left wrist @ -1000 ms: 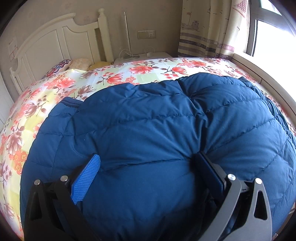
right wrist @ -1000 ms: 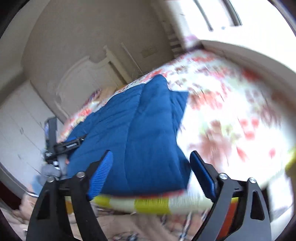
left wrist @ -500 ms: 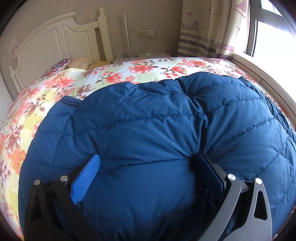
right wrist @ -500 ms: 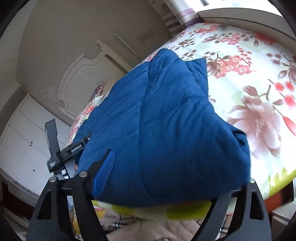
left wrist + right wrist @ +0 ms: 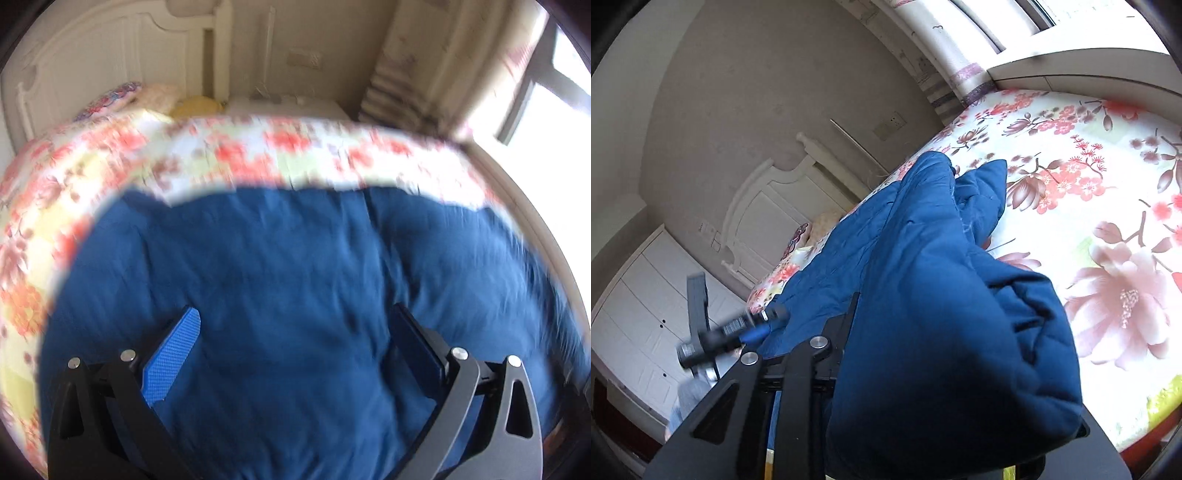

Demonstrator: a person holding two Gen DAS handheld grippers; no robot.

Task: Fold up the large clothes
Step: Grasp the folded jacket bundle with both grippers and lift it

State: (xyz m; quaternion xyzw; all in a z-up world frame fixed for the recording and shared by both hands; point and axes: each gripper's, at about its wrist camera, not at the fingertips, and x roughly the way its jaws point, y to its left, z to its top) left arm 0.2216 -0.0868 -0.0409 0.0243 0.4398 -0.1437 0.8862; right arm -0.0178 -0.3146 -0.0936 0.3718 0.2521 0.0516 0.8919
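Blue padded coat (image 5: pixel 942 295) lies on floral bedspread (image 5: pixel 1108 221); right gripper (image 5: pixel 923 369) jaws just closing, pinching its near corner. Left gripper (image 5: pixel 295 343) spread wide above it.

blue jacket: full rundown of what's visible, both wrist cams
The blue jacket is dark navy, quilted and puffy, stitched in padded channels. It lies spread along the near side of the floral bedspread, running toward the headboard. The right claw has just closed on a bunched corner, which bulges over its fingers. The left claw is open, jacket between its pads; that view is blurred, so contact is unclear.
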